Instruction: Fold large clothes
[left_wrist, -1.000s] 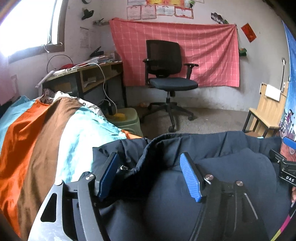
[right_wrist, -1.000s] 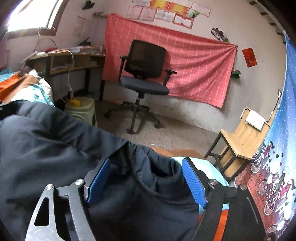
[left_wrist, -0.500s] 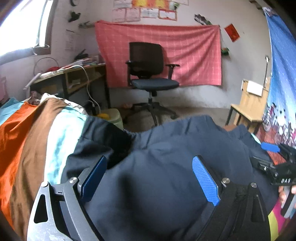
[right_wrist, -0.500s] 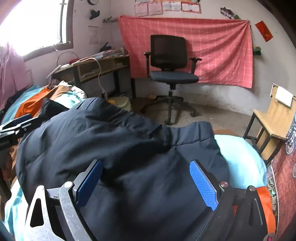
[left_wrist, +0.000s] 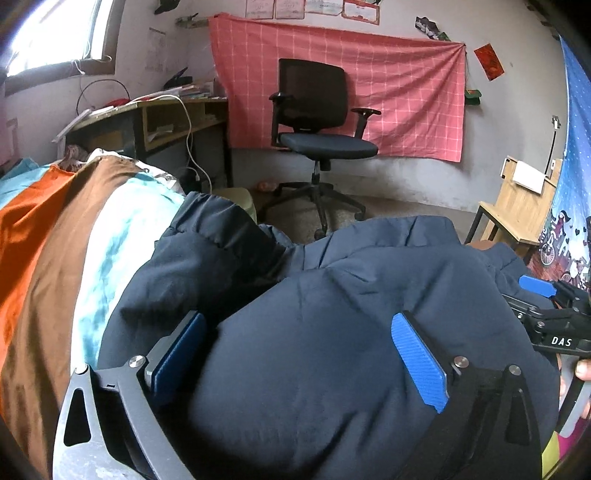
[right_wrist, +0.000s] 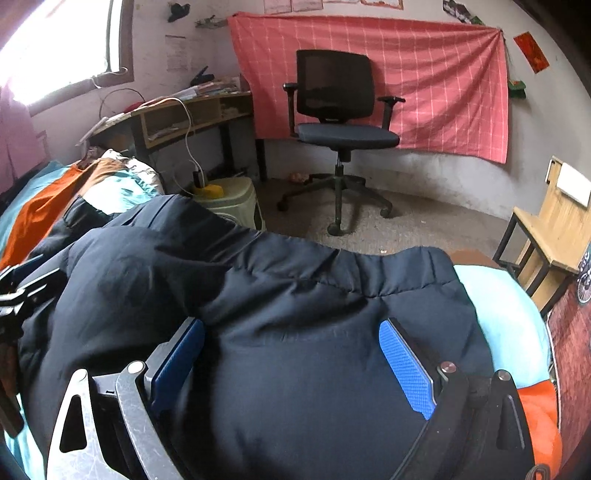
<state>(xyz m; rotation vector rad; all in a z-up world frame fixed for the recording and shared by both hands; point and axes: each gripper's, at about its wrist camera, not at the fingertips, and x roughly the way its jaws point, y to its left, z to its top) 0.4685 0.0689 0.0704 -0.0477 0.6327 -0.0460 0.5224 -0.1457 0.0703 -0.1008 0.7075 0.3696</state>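
A large dark navy padded jacket (left_wrist: 332, 280) lies bunched on the bed, filling the lower half of both views. My left gripper (left_wrist: 295, 354) sits low over its left part. Its jaws are opening, the blue pads (left_wrist: 417, 362) stand wide apart, and puffy fabric swells up between them without being pinched. My right gripper (right_wrist: 291, 362) stands open over the jacket (right_wrist: 295, 288) near its right edge, the fabric lying loose between its pads (right_wrist: 404, 369). Each gripper shows at the side of the other's view: the right gripper (left_wrist: 546, 306) and the left gripper (right_wrist: 22, 288).
The bed has an orange, brown and light-blue striped cover (left_wrist: 55, 240). Beyond its edge stand a pale green stool (right_wrist: 229, 199), a black office chair (left_wrist: 317, 129), a cluttered desk (left_wrist: 147, 122) and a small wooden chair (left_wrist: 517, 199). A hand (left_wrist: 580, 369) shows at the right edge.
Both grippers' jaws have spread from a narrower hold on bunched jacket fabric. The jacket has dropped and spread out on the bed. Both grippers have sunk a little towards it.
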